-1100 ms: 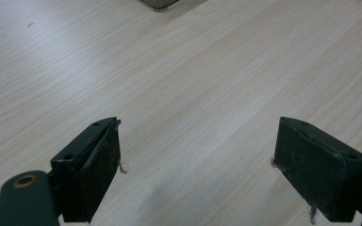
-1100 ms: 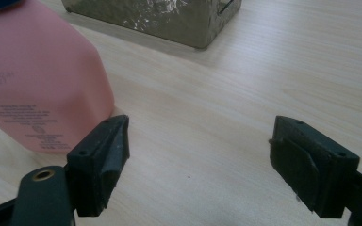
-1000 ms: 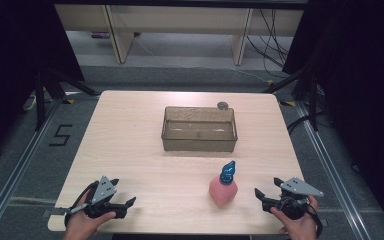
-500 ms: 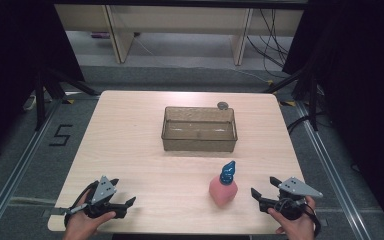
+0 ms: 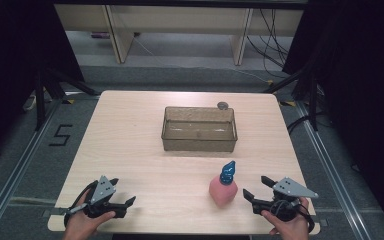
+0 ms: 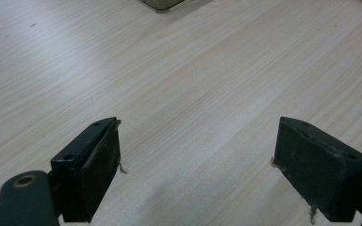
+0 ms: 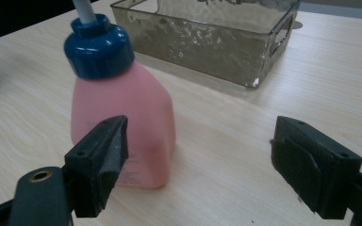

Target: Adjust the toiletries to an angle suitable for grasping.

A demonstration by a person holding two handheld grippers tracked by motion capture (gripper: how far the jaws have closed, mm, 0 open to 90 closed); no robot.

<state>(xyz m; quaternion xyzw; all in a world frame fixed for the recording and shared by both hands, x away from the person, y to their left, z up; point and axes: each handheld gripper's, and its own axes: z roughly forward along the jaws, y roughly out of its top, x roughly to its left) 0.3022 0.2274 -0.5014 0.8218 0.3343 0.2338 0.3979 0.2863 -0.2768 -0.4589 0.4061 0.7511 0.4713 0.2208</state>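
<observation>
A pink bottle with a blue pump cap stands upright on the wooden table, near its front right. My right gripper is open just to the right of it, jaws pointing left, with nothing between them. In the right gripper view the pink bottle stands close ahead, partly behind the left jaw. A clear brownish bin sits at the table's middle, seemingly empty. My left gripper rests open at the front left, over bare table.
A small round grey object lies behind the bin's far right corner. The bin shows beyond the bottle in the right gripper view. Black stands and cables flank the table on the floor.
My right gripper has shifted slightly left toward the pink bottle. The left gripper, the bottle and the bin have not moved.
</observation>
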